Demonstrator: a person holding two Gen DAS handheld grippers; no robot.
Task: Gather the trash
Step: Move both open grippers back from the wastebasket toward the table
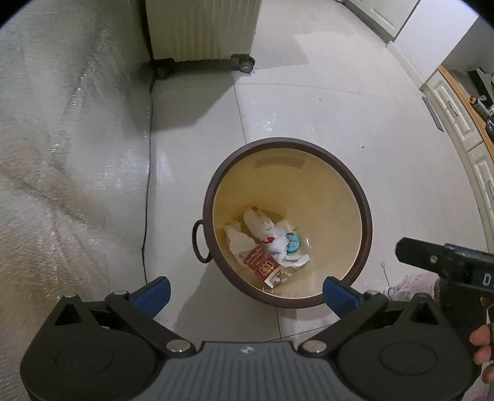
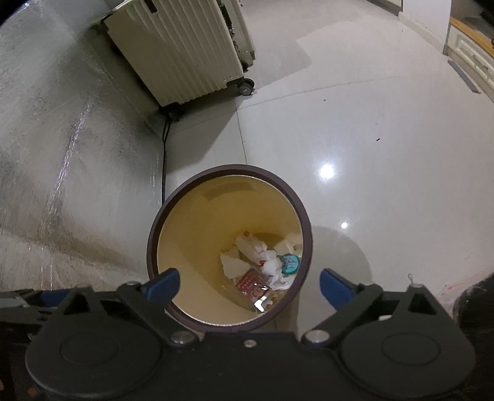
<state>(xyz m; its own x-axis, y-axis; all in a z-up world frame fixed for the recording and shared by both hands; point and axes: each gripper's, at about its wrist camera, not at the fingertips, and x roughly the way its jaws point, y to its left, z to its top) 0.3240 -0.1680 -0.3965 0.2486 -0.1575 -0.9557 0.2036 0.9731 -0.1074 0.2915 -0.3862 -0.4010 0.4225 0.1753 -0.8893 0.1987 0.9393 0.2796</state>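
Observation:
A round bin with a dark brown rim and a yellow inside stands on the pale tiled floor. At its bottom lies trash: crumpled white paper, a red packet, a white wrapper and a teal round lid. My left gripper hangs above the bin's near rim, open, with nothing between its blue pads. Over the bin's near side, my right gripper also stands open and empty. In the left wrist view, part of the right gripper's black body shows at the right.
A cream ribbed suitcase on wheels stands behind the bin, beside a grey textured wall. A black cable runs down the wall's foot. White cabinets with a wooden top stand at the right. A person's fingers show at the right edge.

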